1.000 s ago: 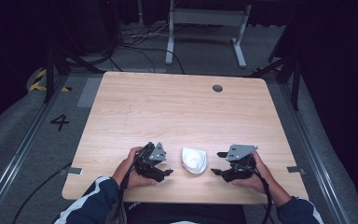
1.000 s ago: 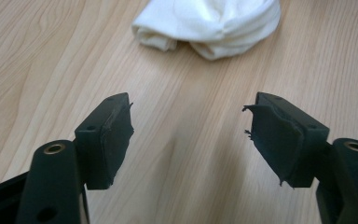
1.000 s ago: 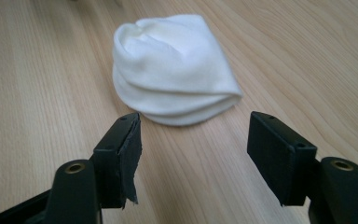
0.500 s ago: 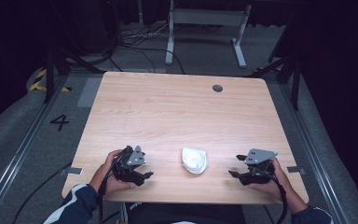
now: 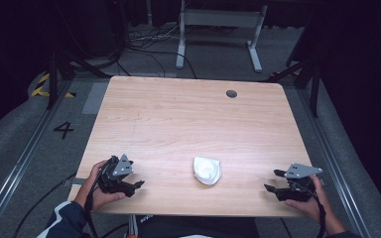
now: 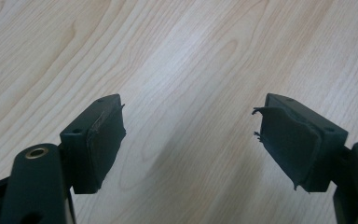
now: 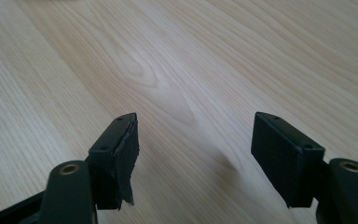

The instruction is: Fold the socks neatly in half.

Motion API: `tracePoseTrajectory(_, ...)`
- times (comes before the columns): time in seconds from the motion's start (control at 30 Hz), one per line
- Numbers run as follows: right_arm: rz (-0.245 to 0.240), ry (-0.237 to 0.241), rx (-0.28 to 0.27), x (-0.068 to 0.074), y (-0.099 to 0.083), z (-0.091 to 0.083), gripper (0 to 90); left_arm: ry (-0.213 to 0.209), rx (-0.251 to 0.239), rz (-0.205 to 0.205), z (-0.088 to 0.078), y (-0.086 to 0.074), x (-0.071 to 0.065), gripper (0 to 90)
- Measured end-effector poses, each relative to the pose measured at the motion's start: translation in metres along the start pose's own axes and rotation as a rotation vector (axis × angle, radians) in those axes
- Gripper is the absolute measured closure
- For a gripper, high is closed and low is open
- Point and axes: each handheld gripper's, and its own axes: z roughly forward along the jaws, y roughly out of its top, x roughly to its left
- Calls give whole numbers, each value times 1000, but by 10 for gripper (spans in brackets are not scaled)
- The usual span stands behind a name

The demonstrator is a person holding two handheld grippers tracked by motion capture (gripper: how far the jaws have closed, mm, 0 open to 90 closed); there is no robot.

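A small white folded object (image 5: 207,170), like a crumpled cloth or mask, lies on the wooden table (image 5: 193,119) near its front edge, in the middle. My left gripper (image 5: 138,184) rests at the front left of the table, well left of the white object, held by a hand. Its jaws stand open over bare wood in the left gripper view (image 6: 191,140). My right gripper (image 5: 273,180) sits at the front right, held by the other hand, equally far from the white object. Its jaws also stand open with nothing between them (image 7: 193,149).
A dark round grommet (image 5: 231,93) is set in the table near the far right. Beyond the far edge stand a white metal frame (image 5: 218,29) and loose cables on grey floor. A floor mark "4" (image 5: 63,130) lies to the left.
Both grippers have drawn apart from the white object, the left going left and the right going right, toward the table's front corners. The white object has stayed in place.
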Motion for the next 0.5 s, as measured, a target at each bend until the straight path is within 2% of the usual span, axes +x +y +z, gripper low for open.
tracePoseTrajectory(0.03,39,-6,-10,-5,-9,-5,328,5,-1,-5,-1,-4,2,214)
tracePoseTrajectory(0.07,39,-6,-10,-5,-9,-5,328,5,-1,-5,-1,-4,2,208)
tracePoseTrajectory(0.1,79,-8,-21,-11,-19,-9,332,14,7,-10,-2,-7,4,200)
tracePoseTrajectory(0.13,79,-8,-21,-11,-19,-9,332,20,8,-23,-3,-9,5,200)
tracePoseTrajectory(0.2,125,-13,-27,-17,-33,-11,325,10,19,-40,-5,-17,9,199)
tracePoseTrajectory(0.27,153,-17,-60,-19,-40,-14,320,6,7,-68,-7,-23,11,197)
tracePoseTrajectory(0.3,153,-17,-60,-19,-40,-14,320,6,7,-68,-7,-23,11,195)
tracePoseTrajectory(0.37,187,-25,-75,-22,-45,-18,312,6,-6,-107,-10,-30,14,193)
tracePoseTrajectory(0.5,210,-43,-79,-23,-48,-19,297,4,6,-133,-13,-42,19,191)
